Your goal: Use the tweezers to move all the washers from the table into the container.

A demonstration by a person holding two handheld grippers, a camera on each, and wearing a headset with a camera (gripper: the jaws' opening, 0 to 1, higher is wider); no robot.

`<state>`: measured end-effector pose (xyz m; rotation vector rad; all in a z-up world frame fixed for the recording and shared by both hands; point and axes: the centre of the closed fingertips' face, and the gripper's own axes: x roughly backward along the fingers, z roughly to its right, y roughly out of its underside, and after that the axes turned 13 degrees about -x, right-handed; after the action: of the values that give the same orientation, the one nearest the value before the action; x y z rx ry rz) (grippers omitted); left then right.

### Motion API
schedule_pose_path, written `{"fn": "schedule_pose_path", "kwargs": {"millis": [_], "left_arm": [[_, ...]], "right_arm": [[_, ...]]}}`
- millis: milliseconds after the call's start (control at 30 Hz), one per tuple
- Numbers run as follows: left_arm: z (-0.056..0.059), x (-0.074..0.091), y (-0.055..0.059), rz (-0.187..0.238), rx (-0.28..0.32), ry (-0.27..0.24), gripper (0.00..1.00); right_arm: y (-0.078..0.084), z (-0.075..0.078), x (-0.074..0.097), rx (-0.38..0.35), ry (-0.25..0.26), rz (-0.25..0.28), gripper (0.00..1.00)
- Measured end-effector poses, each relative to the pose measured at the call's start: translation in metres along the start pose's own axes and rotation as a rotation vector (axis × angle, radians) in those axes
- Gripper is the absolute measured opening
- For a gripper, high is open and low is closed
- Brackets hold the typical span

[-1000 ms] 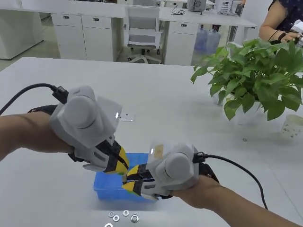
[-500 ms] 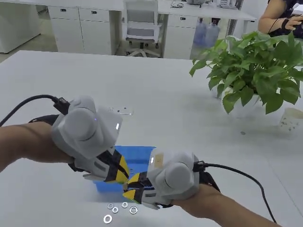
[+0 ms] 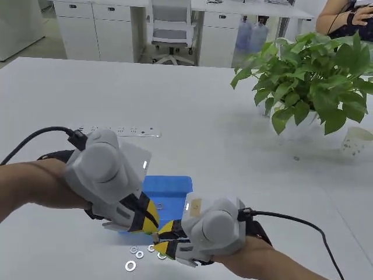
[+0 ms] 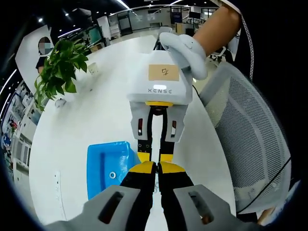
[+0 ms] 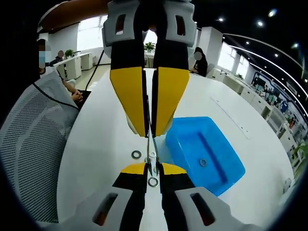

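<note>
While both jaws crowd same spot, move your hands slowly. Left gripper (image 4: 154, 168) jaws pressed together on tweezers (image 5: 149, 144); right gripper (image 5: 147, 169) jaws look closed on their lower end, tip-to-tip with left. Washers (image 3: 130, 266) lie loose near bench (image 3: 204, 134) near edge, just in front of container (image 3: 175, 185); one more sits inside. Best course, by my judgement: let one gripper carry tweezers, free other. Lower tips onto one washer's rim, pinch gently, lift straight, clear container's near wall. Risk: hard squeeze flicks washer away.
</note>
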<state>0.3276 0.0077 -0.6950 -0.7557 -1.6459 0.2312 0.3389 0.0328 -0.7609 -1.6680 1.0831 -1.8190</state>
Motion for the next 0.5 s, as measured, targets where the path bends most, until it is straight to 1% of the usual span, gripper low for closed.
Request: {"fn": "schedule_pose_path", "kwargs": {"millis": [333,500], "left_arm": [[0.006,-0.011,0.003,0.004,0.004,0.032,0.06],[0.008,-0.016,0.005,-0.003,-0.002,0.049,0.06]], "right_arm": [[0.013,-0.004,-0.004,-0.016,-0.005,-0.021,0.11],[0.017,-0.005,-0.006,-0.021,-0.007,-0.032,0.11]]}}
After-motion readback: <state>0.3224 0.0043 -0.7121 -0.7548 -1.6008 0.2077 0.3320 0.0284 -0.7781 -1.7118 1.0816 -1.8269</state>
